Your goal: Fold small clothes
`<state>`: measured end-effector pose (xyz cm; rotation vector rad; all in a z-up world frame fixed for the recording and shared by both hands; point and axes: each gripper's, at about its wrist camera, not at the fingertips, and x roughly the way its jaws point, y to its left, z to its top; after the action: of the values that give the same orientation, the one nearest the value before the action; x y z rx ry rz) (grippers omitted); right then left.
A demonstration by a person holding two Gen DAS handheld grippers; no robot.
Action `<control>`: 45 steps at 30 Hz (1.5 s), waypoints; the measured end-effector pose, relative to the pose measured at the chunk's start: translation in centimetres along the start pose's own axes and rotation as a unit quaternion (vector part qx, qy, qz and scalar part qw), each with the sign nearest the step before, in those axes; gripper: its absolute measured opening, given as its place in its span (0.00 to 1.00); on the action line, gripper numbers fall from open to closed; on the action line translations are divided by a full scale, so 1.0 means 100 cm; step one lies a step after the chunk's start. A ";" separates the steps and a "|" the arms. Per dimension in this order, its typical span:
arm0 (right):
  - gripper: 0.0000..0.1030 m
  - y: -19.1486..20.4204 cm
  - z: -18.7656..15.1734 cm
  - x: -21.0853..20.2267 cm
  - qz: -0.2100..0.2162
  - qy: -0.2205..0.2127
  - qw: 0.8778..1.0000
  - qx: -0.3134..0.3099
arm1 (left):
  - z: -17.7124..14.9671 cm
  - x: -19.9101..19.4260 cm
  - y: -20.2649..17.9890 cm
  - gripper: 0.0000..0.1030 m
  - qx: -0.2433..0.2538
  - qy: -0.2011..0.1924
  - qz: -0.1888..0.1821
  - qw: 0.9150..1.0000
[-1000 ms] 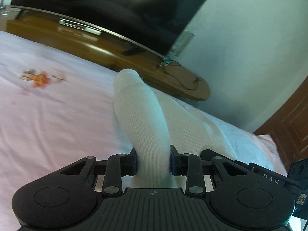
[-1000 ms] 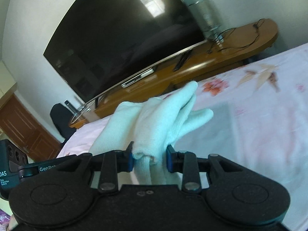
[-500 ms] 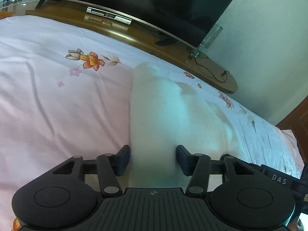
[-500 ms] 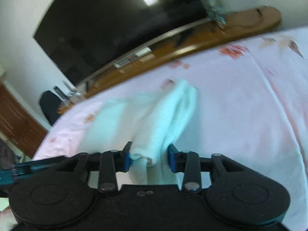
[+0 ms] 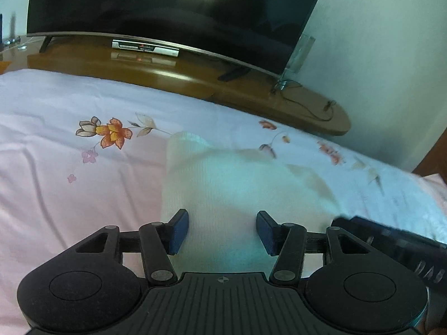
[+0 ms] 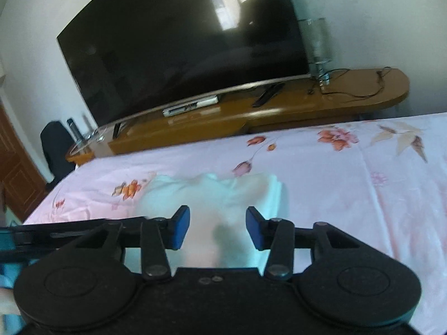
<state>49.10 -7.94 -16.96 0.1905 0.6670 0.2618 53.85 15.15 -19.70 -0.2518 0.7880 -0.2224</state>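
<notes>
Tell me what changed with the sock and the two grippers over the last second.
Both grippers let go: the left gripper and right gripper were clamped on the sock, lifted off the bed; now it lies flat on the sheet between open pads. The TV and stand are unchanged.

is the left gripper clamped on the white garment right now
No, the left gripper stands open, both blue pads clear of the white garment lying on the bedsheet.

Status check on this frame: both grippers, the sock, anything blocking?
Left gripper open, right gripper open, pads clear of cloth. White sock lying on the floral bedsheet between both jaws. Nothing in the way.
</notes>
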 end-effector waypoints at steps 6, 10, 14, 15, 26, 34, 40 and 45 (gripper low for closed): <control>0.39 -0.009 -0.013 0.020 -0.032 0.047 0.998 0.008 | -0.002 -0.002 -0.013 0.55 0.029 0.005 0.022 0.999; 0.43 0.000 -0.009 0.007 -0.033 0.037 0.999 -0.001 | 0.000 -0.010 -0.019 0.74 0.032 0.014 0.037 0.999; 0.45 0.003 -0.010 -0.011 -0.037 0.032 0.999 0.001 | -0.004 -0.019 -0.023 0.77 0.039 0.022 0.050 0.998; 0.46 0.004 -0.011 -0.013 -0.040 0.036 0.999 0.002 | -0.006 -0.021 -0.023 0.77 0.038 0.024 0.050 0.998; 0.69 0.007 -0.045 -0.048 -0.049 0.072 0.995 0.056 | -0.029 -0.048 -0.030 1.00 0.023 0.062 0.095 0.993; 1.00 0.016 -0.058 -0.084 -0.072 0.089 0.989 0.099 | -0.038 -0.112 -0.041 1.00 0.042 0.010 0.151 0.988; 1.00 0.038 -0.066 -0.125 -0.087 0.101 0.986 0.098 | -0.035 -0.169 -0.055 1.00 0.099 0.021 0.136 0.986; 1.00 0.058 -0.070 -0.173 -0.092 0.077 0.990 0.081 | -0.043 -0.223 -0.064 1.00 0.119 0.009 0.112 0.987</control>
<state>30.62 -6.98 -10.73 0.2652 0.8539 0.0452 34.82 14.99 -5.78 0.0643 0.7936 -0.1051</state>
